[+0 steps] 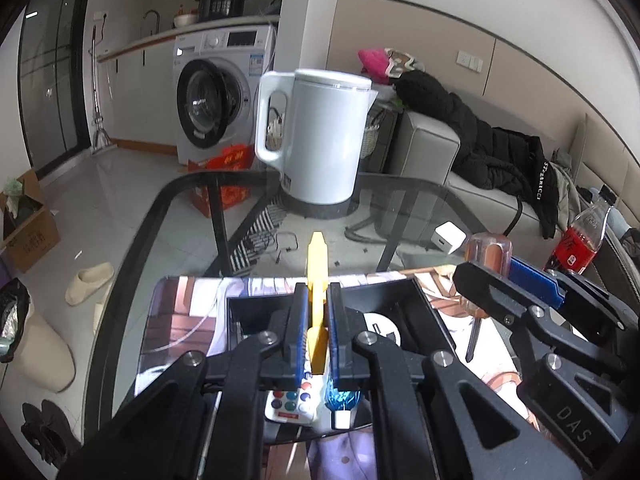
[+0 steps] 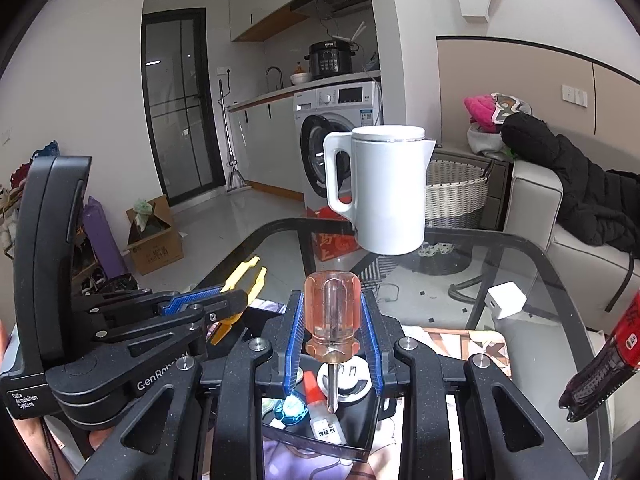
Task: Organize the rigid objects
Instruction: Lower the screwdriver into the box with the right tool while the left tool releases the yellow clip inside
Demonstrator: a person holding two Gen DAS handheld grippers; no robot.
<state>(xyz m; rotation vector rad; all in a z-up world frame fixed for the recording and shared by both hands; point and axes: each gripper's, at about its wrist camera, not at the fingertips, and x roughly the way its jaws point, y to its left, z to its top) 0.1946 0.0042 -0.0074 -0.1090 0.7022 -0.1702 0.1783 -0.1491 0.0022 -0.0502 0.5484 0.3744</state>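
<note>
My left gripper [image 1: 317, 300] is shut on yellow plastic tweezers [image 1: 317, 264], whose tips stick out forward past the blue pads. It hangs over a black tray [image 1: 416, 300] that lies on a printed mat. My right gripper [image 2: 333, 316] is shut on a screwdriver with a clear orange handle [image 2: 332, 312]; its shaft points down into the same black tray [image 2: 360, 446]. In the tray lie a small glue bottle [image 2: 324, 420], a blue foil item [image 2: 294, 406], a white round plug [image 2: 348, 380] and a small white remote [image 1: 290, 402]. In the left wrist view the right gripper [image 1: 516, 280] stands at the right.
A white electric kettle [image 1: 324, 136] stands at the far side of the glass table [image 1: 192, 208]. A white charger cube [image 2: 506, 300] and a red drink bottle [image 1: 588, 236] sit to the right. Beyond are a washing machine, a sofa with a black coat, and slippers on the floor.
</note>
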